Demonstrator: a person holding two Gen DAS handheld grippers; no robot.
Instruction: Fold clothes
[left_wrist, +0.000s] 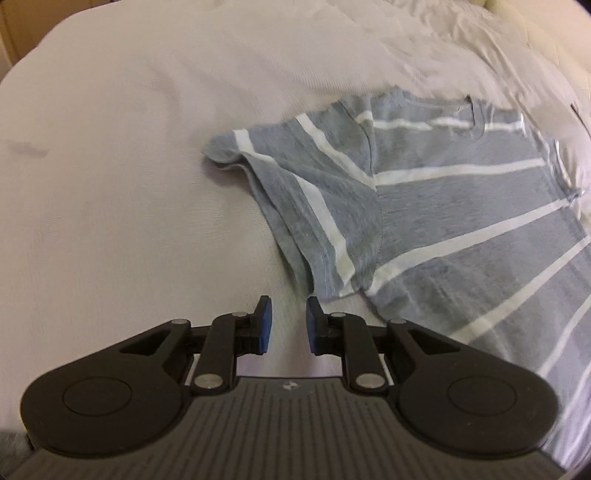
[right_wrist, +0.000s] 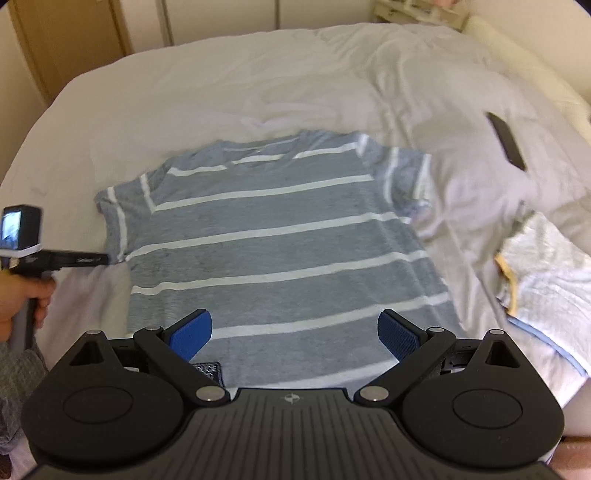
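A grey T-shirt with white stripes (right_wrist: 277, 236) lies flat and face up on the white bed (right_wrist: 184, 92), collar at the far end. My right gripper (right_wrist: 294, 332) hovers over the shirt's lower part, open wide with nothing between its blue pads. The left gripper (left_wrist: 289, 321) sits over bare sheet just short of the shirt's left sleeve (left_wrist: 295, 184). Its pads stand a small gap apart and nothing is between them. In the right wrist view the left gripper (right_wrist: 105, 258) shows at the left, its tip at the sleeve's hem, held by a hand (right_wrist: 18, 299).
A dark flat device (right_wrist: 506, 140) lies on the rumpled duvet at the far right. A pale folded cloth with yellow and blue trim (right_wrist: 546, 266) rests right of the shirt. Wooden cupboard doors (right_wrist: 74, 37) stand beyond the bed. A dark label (right_wrist: 208, 371) shows at the shirt's hem.
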